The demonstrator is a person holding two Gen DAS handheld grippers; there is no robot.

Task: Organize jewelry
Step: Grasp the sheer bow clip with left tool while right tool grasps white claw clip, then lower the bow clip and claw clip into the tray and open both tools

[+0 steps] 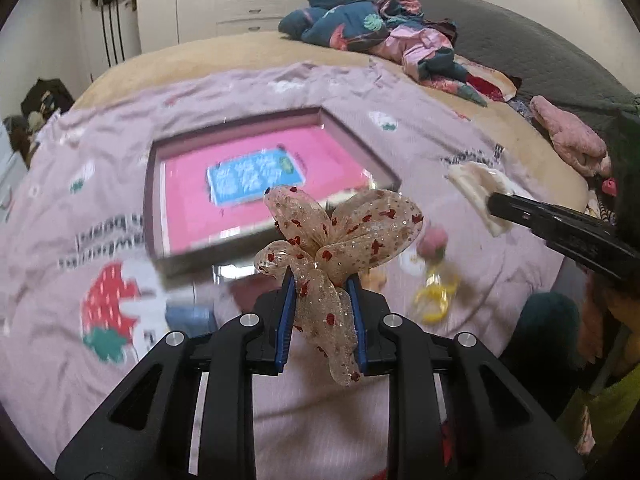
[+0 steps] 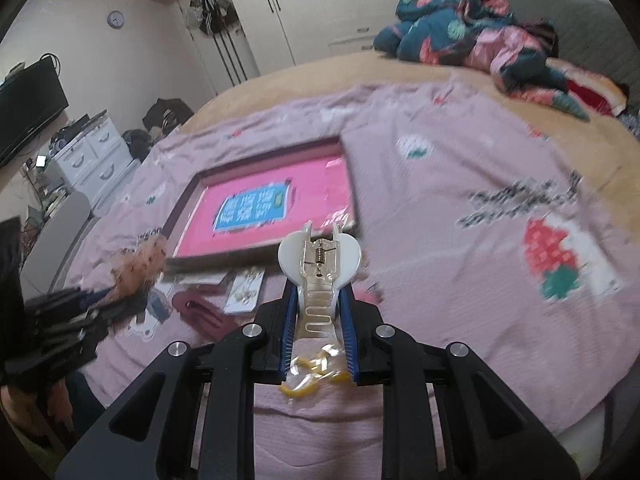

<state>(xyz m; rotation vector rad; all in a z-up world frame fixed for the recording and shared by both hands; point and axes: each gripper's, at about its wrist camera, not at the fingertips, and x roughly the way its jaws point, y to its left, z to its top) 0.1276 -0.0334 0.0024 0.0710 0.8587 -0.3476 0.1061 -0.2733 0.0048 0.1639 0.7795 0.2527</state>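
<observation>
While both hands are hovering above the bed, we are carrying one hair piece in each tool. Our left gripper (image 1: 322,280) is pinching a sheer ribbon bow (image 1: 340,236) with red flecks, its blue pads pressed against the bow's knot and trailing tail. Our right gripper (image 2: 318,300) is squeezed onto the handle end of a white claw clip (image 2: 319,256), whose spring and curved shells are sticking up beyond the fingertips.

Ahead of both tools, the open box (image 1: 154,184) with the pink lining is sitting on the pink strawberry-print blanket (image 1: 420,132), toward the middle of the bed. We are seeing only a blue printed card (image 1: 254,178) on its floor; no jewelry seems to be lying inside yet, though the blur is making that hard to confirm.

So we are judging the sorting to be at an early stage: two pieces are lifted, none is visibly placed. Along the near edge of the blanket, more items are waiting: a yellow ring-shaped piece in a clear packet (image 2: 310,376) directly beneath the right tool, a small pink bobble (image 1: 434,240) just beside it, a card of earrings (image 2: 245,290) close to the box's near edge, and a dark red band (image 2: 204,308) next to that card.

What is left, as we are reading it, is bringing the bow and the clip over the box, setting them down apart from each other, then collecting the remaining pieces.
</observation>
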